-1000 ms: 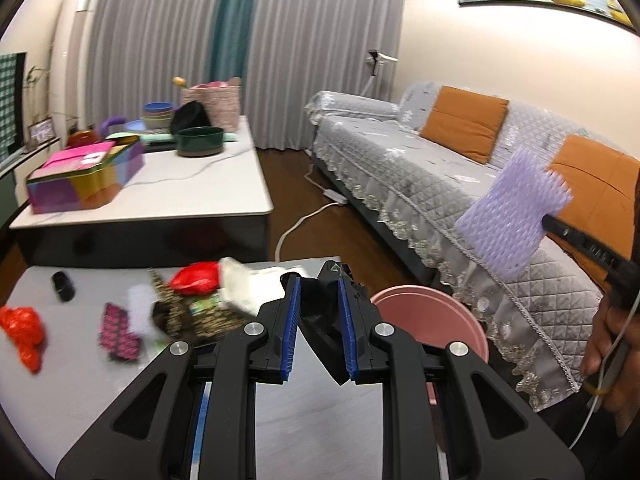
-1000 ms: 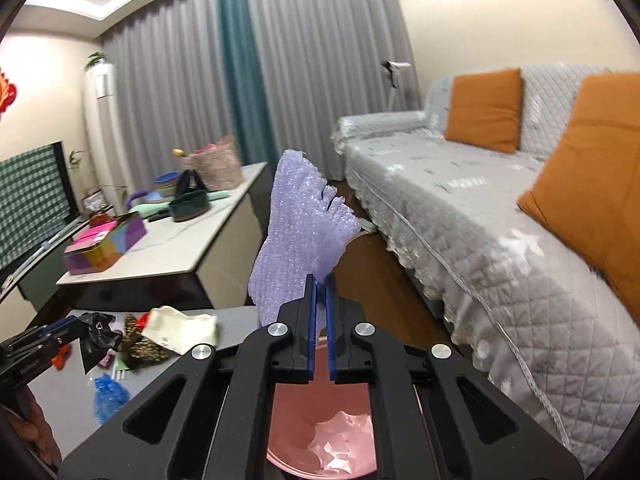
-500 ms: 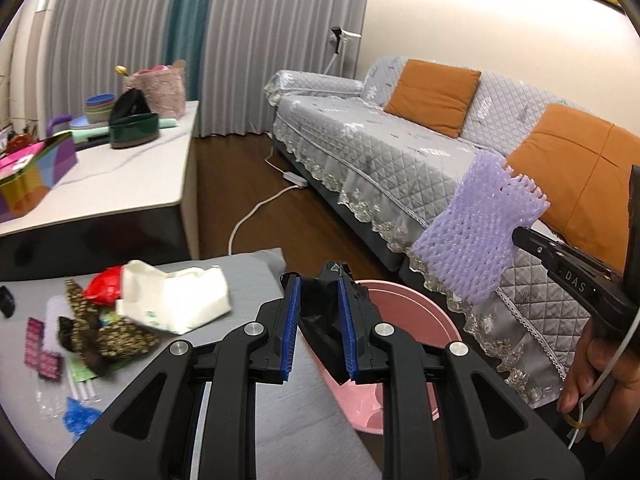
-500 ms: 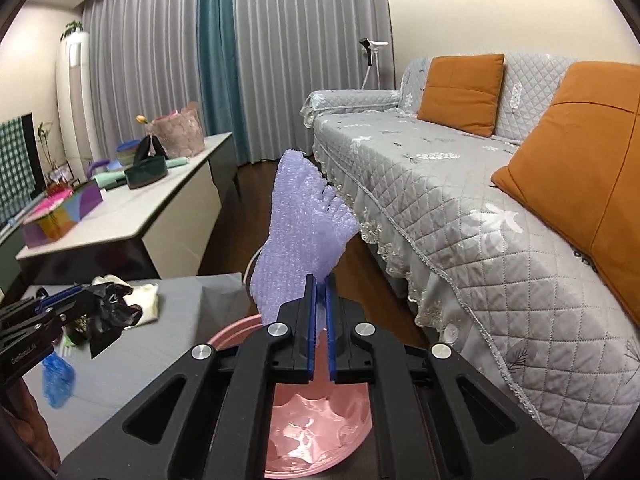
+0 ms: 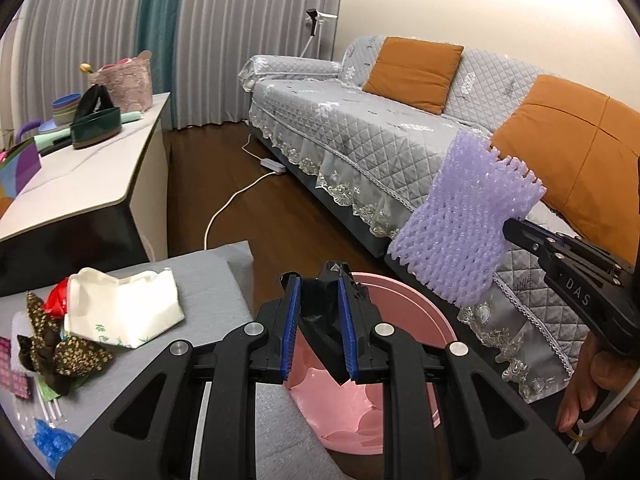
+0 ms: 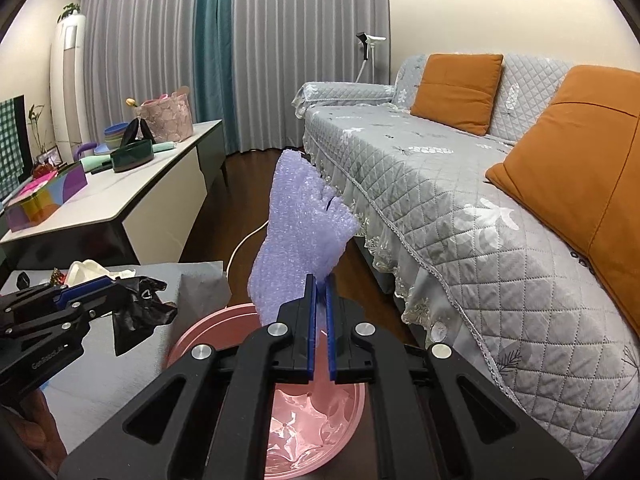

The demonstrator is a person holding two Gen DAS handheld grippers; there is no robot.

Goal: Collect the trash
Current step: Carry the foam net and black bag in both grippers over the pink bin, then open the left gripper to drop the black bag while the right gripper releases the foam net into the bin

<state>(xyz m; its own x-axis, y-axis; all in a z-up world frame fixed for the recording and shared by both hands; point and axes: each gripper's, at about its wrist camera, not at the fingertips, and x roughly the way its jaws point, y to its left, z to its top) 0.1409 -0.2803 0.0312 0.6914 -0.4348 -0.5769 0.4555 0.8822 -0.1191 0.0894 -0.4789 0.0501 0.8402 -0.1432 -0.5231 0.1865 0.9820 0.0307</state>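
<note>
Left gripper (image 5: 319, 326) has swung off table litter since a second ago, now over pink bin (image 5: 416, 312); red bag and strips slid to left edge of its view. Right gripper (image 6: 319, 330) sank a little, bin nearer below.

Both grippers tilt downward. Left fingers clamped on crumpled black bag (image 5: 326, 320) (dark, shiny plastic). Right fingers pinched together on purple foam net (image 6: 304, 232), net standing upright above bin.

Bin beside grey table (image 5: 208, 280), holds only pink liner (image 6: 304, 420). White pouch (image 5: 120, 308) remains on table.
</note>
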